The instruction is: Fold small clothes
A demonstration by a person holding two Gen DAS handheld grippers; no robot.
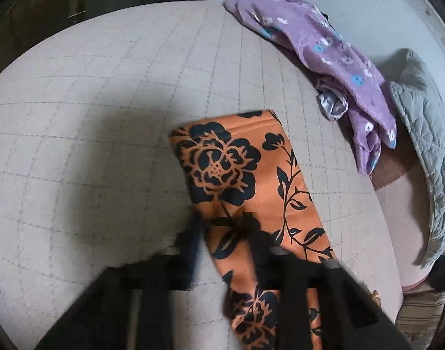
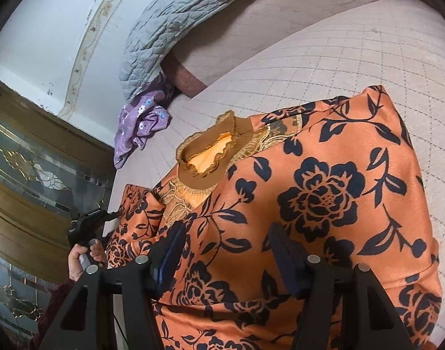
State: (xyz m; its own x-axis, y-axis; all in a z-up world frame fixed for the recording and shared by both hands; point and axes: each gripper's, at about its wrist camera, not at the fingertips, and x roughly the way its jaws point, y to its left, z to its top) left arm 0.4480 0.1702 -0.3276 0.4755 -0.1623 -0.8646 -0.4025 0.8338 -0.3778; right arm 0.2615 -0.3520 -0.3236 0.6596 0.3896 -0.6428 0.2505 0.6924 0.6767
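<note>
1. Fabric in orange with black roses and vines, the orange floral top (image 2: 319,192), is spread over the pale quilted mattress (image 2: 354,58), its ruffled brown collar (image 2: 210,151) turned toward the far end of the bed.
2. In the left wrist view, one sleeve (image 1: 246,180) of the top is seen laid flat on the mattress (image 1: 105,116), the cuff end lying farthest from the camera.
3. The left gripper (image 1: 222,227) is seen spread apart over the sleeve; one blurred finger lies at the sleeve's left edge and the other over the cloth. Whether any cloth is touched cannot be told through the blur.
4. The left gripper (image 2: 105,214) is also seen in the right wrist view, held in the person's hand (image 2: 85,255) beside the sleeve (image 2: 132,227) at the left edge of the bed.
5. The right gripper (image 2: 225,250) is held unclenched above the body of the top, the printed cloth showing between its two dark fingers; nothing is gripped.
6. A crumpled purple flowered garment (image 1: 324,58) is seen lying near the far edge of the mattress, well apart from the orange top.
7. A grey quilted blanket (image 1: 424,134) is bunched just beyond the purple garment, on a lower pink surface.
8. A wooden cabinet with decorated glass panels (image 2: 32,160) is seen beside the bed.
</note>
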